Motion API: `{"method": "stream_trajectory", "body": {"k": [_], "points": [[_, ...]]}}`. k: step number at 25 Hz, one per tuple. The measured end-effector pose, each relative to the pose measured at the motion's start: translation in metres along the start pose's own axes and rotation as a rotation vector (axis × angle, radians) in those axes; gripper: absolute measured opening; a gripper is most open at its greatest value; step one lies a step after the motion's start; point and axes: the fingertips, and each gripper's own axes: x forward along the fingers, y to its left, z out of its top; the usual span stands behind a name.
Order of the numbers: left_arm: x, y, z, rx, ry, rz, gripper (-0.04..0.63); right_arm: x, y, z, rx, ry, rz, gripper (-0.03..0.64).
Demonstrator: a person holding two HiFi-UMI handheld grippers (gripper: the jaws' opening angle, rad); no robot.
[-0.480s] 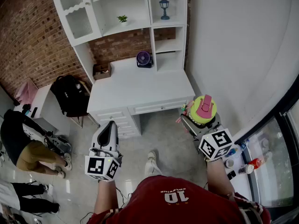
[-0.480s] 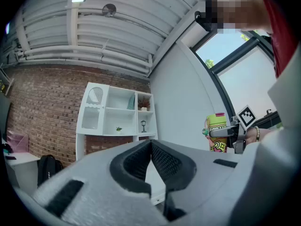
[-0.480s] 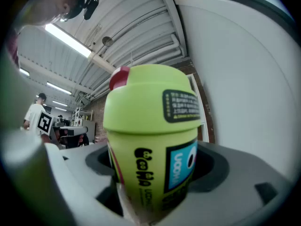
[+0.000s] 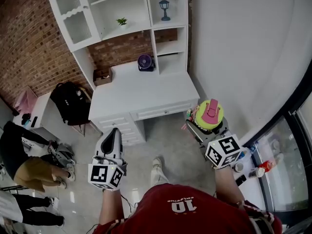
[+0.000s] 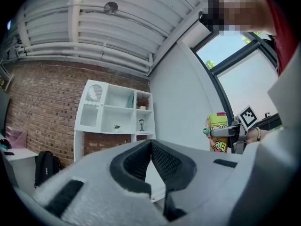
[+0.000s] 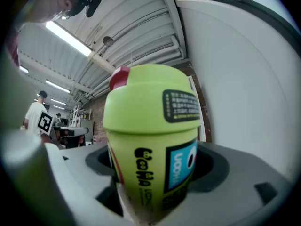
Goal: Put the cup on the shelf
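At the lower right of the head view, the right claw [image 4: 206, 129] pinches the cup [image 4: 209, 113], a lime-green tumbler with a pink lid flap. The cup stands upright between jaws set wide apart. In the right gripper view the cup [image 6: 151, 140] fills the gap of the right claw [image 6: 155, 185], with a pad against each side and the lid rising above them.

At the lower left, the left claw [image 4: 115, 132] is pressed together and empty. Its own view shows the left claw [image 5: 151, 146] with pads meeting at the front.

Farther off, in the upper middle, stands the white surface [image 4: 141, 89] with a purple fan [image 4: 145, 62]. Above it is the white shelf [image 4: 134, 29], well apart from the cup.

Compared with half a second ago, the grip on the cup is unchanged. The surface and shelf sit slightly further up and left in the frame.
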Motion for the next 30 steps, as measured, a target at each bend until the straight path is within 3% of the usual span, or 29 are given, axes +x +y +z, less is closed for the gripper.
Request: {"method": "stream_trajectory", "body": {"k": [18, 30], "points": [[-0.003, -0.017, -0.004, 0.013, -0.002, -0.02, -0.002, -0.01, 0.01, 0.004, 0.028, -0.058, 0.079, 0.413], [0.017, -0.02, -0.014, 0.0, 0.003, -0.051, -0.002, -0.002, -0.005, 0.002, 0.01, -0.05, 0.065, 0.413]]}}
